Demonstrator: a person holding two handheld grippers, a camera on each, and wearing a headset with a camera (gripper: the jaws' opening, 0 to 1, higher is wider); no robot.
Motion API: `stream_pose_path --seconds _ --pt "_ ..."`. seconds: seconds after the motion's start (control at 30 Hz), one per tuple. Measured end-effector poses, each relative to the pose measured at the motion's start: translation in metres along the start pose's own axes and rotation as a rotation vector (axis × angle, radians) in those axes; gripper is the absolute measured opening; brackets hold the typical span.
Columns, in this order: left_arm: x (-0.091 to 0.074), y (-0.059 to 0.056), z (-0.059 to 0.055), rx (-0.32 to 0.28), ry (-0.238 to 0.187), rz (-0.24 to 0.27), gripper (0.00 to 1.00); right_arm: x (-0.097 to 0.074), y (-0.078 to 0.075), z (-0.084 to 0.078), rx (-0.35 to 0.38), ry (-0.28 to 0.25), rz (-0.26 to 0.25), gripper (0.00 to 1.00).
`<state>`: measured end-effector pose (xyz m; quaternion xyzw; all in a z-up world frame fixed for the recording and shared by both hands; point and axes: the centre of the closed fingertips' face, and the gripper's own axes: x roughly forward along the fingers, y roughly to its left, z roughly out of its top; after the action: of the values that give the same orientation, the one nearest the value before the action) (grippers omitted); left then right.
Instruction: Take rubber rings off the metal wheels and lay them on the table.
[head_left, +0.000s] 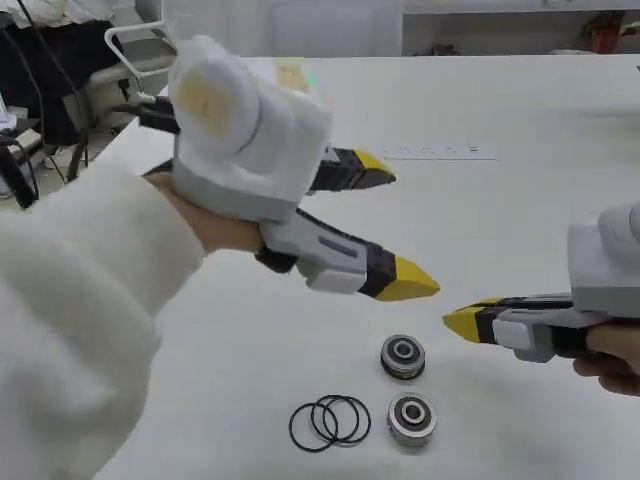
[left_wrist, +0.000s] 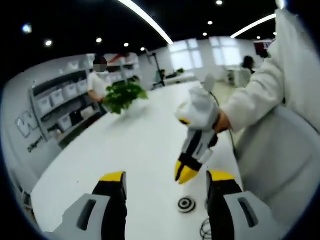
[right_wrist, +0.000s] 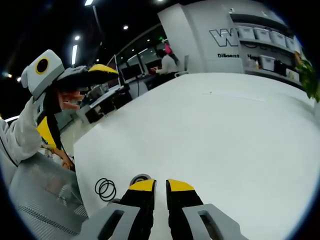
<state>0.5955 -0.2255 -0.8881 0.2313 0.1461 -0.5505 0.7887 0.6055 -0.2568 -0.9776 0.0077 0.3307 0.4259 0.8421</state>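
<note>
Two metal wheels lie on the white table (head_left: 520, 210) near its front edge: one (head_left: 402, 356) with a dark rim, the other (head_left: 412, 419) closer to me with a silvery rim. Loose black rubber rings (head_left: 330, 422) lie overlapped just left of the closer wheel. My left gripper (head_left: 408, 230) hangs above and left of the wheels, jaws wide open and empty. My right gripper (head_left: 458, 320) points in from the right, shut, its tip a little above and right of the dark-rimmed wheel. In the right gripper view a wheel (right_wrist: 141, 178) peeks past the shut jaws (right_wrist: 161, 186), with the rings (right_wrist: 105, 189) to its left.
A folding chair (head_left: 140, 50) stands past the table's far left corner. A potted plant (left_wrist: 122, 95) sits at the table's far end, with shelves and a person (left_wrist: 100, 80) behind it. A faint printed strip (head_left: 440, 152) lies mid-table.
</note>
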Motion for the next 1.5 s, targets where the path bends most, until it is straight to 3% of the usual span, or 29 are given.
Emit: stream_pose_path --seconds 0.03,0.07,0.17,0.27,0.37,0.47,0.63,0.73,1.0,1.1,1.2,1.5 --pt "0.006 -0.004 -0.010 0.013 0.023 -0.008 0.61 0.001 0.000 -0.001 -0.002 0.004 0.001 0.05" --pt "0.007 -0.006 -0.013 0.016 0.026 -0.010 0.59 0.001 0.000 -0.001 -0.004 0.005 0.004 0.05" --pt "0.020 -0.013 -0.029 -0.030 0.022 -0.023 0.58 0.003 0.001 -0.004 -0.005 0.016 0.008 0.05" --pt "0.027 -0.012 -0.038 -0.097 -0.012 0.004 0.55 0.004 0.002 -0.007 -0.013 0.029 0.010 0.05" --pt "0.033 -0.009 -0.054 -0.117 0.007 0.026 0.50 0.005 0.002 -0.009 -0.020 0.037 0.013 0.05" --pt "0.039 -0.008 -0.064 -0.176 0.003 0.050 0.47 0.006 0.004 -0.011 -0.024 0.046 0.017 0.05" --pt "0.044 -0.011 -0.073 -0.167 0.011 0.052 0.39 0.008 0.007 -0.013 -0.038 0.058 0.028 0.05" --pt "0.048 -0.016 -0.084 -0.186 0.042 0.042 0.33 0.010 0.008 -0.018 -0.045 0.073 0.036 0.05" --pt "0.051 -0.021 -0.088 -0.196 0.050 0.028 0.21 0.015 0.013 -0.031 -0.081 0.120 0.065 0.07" --pt "0.054 -0.028 -0.097 -0.174 0.088 0.005 0.21 0.017 0.015 -0.034 -0.097 0.133 0.076 0.10" --pt "0.055 -0.031 -0.095 -0.203 0.072 -0.009 0.16 0.019 0.017 -0.036 -0.126 0.142 0.085 0.13" --pt "0.056 -0.031 -0.095 -0.207 0.069 0.001 0.14 0.027 0.028 -0.046 -0.216 0.163 0.115 0.24"
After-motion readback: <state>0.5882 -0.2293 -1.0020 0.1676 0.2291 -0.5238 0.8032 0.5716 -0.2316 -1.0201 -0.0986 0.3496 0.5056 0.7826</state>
